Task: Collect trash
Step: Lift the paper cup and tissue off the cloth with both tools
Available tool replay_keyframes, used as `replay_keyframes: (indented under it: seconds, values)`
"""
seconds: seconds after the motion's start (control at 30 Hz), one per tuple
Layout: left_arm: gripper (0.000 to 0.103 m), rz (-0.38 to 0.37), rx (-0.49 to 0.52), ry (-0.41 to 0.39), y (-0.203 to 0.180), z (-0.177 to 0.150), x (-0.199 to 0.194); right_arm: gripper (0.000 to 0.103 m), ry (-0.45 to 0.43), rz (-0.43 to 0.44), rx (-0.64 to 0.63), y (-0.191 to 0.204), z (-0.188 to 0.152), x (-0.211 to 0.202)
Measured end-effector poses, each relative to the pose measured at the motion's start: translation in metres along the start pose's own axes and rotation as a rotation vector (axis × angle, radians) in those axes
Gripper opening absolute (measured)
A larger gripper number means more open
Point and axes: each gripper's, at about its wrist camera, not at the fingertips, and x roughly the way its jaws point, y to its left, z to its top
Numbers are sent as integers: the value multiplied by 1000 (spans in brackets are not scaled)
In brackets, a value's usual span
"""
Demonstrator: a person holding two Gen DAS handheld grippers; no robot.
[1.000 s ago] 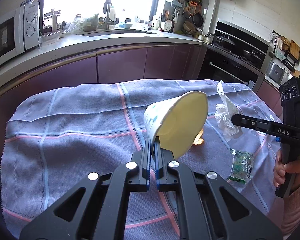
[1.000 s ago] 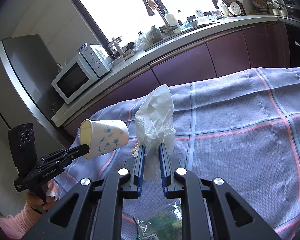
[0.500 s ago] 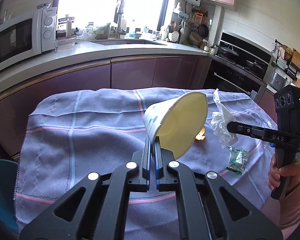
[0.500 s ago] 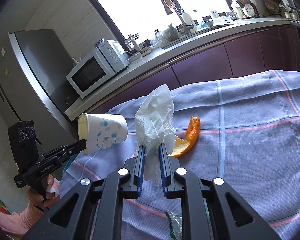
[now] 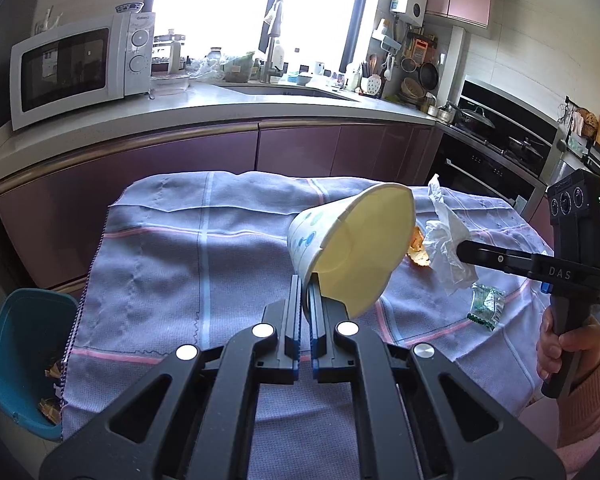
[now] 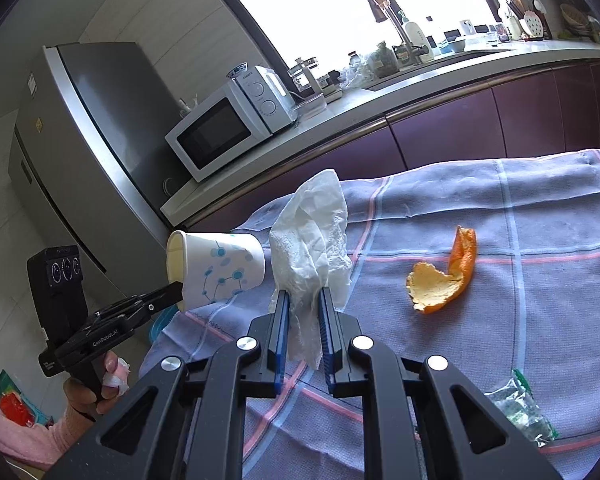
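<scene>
My left gripper (image 5: 305,288) is shut on the rim of a white paper cup (image 5: 352,248) with blue dots, held tipped on its side above the cloth. From the right wrist view the same cup (image 6: 216,270) hangs at the left gripper's fingertips (image 6: 172,291). My right gripper (image 6: 303,300) is shut on a crumpled white tissue (image 6: 312,232), which stands up between its blue pads. That tissue (image 5: 444,240) also shows at the right gripper's tip (image 5: 462,251). An orange peel (image 6: 444,280) and a green wrapper (image 6: 520,408) lie on the table.
A blue-grey checked cloth (image 5: 180,264) covers the table. A teal bin (image 5: 24,356) with scraps in it stands on the floor off the table's left end. A counter with a microwave (image 5: 72,68), sink and stove runs behind. A fridge (image 6: 80,140) stands at left.
Both grippers have travelled left along the table with the cup and tissue still gripped. The teal bin has come into the left wrist view, and the orange peel now shows fully on the right.
</scene>
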Motion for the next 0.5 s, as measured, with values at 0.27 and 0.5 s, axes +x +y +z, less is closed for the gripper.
replay_keyframes:
  seconds: [0.27,0.5]
  values:
    - [4,26,-20,-12,17,-10,-18,14,25,38,-27,23,-4,14]
    - [4,51,-30,-26,29,-16,-32,14,43,65,-43,41,-8,29]
